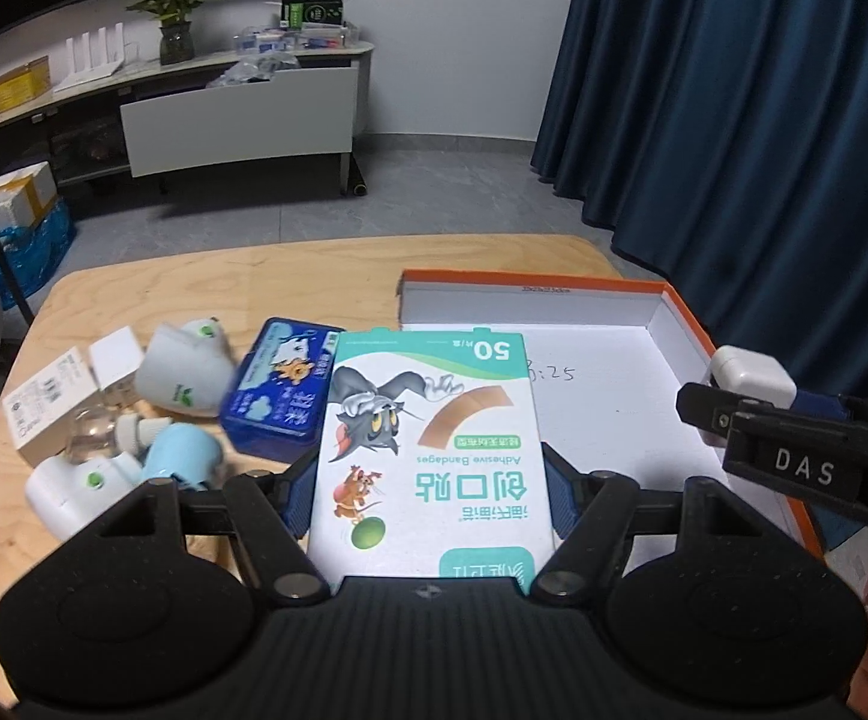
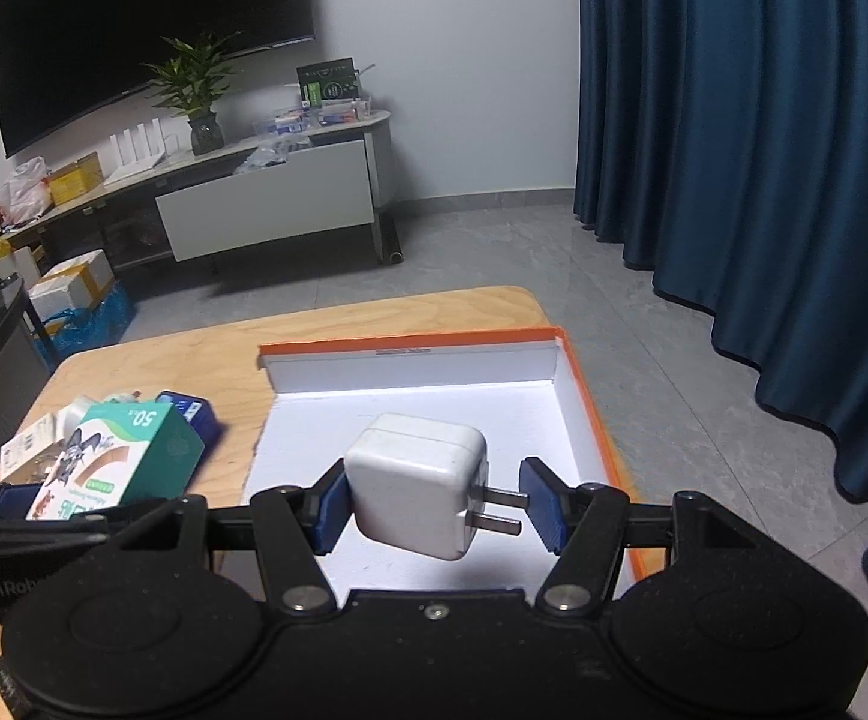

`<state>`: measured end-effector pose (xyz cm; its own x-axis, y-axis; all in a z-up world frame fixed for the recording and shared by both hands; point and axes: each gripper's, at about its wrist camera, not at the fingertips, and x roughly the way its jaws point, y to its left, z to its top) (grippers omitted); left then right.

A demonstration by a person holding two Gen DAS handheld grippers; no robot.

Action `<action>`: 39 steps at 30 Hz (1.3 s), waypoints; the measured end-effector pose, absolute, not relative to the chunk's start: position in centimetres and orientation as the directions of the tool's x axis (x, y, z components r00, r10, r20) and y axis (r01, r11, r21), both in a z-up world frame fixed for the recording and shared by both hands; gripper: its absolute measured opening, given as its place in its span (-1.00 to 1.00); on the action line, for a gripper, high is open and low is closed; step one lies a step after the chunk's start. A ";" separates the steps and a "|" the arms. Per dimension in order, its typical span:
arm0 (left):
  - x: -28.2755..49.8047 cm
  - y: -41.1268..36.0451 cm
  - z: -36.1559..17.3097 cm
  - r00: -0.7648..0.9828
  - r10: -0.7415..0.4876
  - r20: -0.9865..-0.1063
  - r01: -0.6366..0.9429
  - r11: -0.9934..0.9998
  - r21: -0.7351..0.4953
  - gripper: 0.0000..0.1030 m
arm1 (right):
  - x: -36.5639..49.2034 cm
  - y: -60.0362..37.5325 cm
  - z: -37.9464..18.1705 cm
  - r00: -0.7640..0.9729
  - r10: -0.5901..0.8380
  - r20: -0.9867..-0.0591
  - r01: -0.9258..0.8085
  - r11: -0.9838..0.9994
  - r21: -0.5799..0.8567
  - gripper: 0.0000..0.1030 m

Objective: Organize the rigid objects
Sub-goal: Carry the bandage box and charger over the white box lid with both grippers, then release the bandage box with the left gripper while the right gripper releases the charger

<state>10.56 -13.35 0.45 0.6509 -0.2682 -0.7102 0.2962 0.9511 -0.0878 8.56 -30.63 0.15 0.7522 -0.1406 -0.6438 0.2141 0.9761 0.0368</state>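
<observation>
Bandage box (image 1: 431, 450) clamped between left hand-held gripper (image 1: 431, 495) pads.

The bandage box (image 1: 428, 456) hides the orange tray's (image 1: 682, 306) near-left corner; the blue tin's (image 1: 281, 390) print is blurred.

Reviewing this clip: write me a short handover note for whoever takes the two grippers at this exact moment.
Left gripper: shut on the bandage box, held near the left edge of the orange tray.
Right gripper: shut on the white charger, one pad on its body, the other against its prongs, held over the tray.
Done: nothing lies in the tray yet, as far as both views show.
Left: set both held items down in the tray, then fetch what remains on the table: the blue tin, the white mask, the small white box, the light blue plug-in device and the bottle beside it.
</observation>
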 end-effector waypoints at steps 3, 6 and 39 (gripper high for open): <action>11.2 -14.3 0.1 0.639 -0.279 -0.717 0.310 0.946 -0.091 0.39 | 9.4 -31.3 0.0 0.745 -0.145 -0.651 0.215 0.976 0.029 0.39; 11.8 -15.3 -0.2 0.634 -0.283 -0.720 0.321 0.943 -0.088 0.39 | 10.1 -31.7 -0.1 0.743 -0.149 -0.652 0.212 0.977 0.018 0.40; 16.9 -20.8 -2.6 0.560 -0.323 -0.763 0.334 0.931 -0.149 0.52 | 13.1 -37.3 2.1 0.808 -0.194 -0.557 0.268 0.962 0.054 0.51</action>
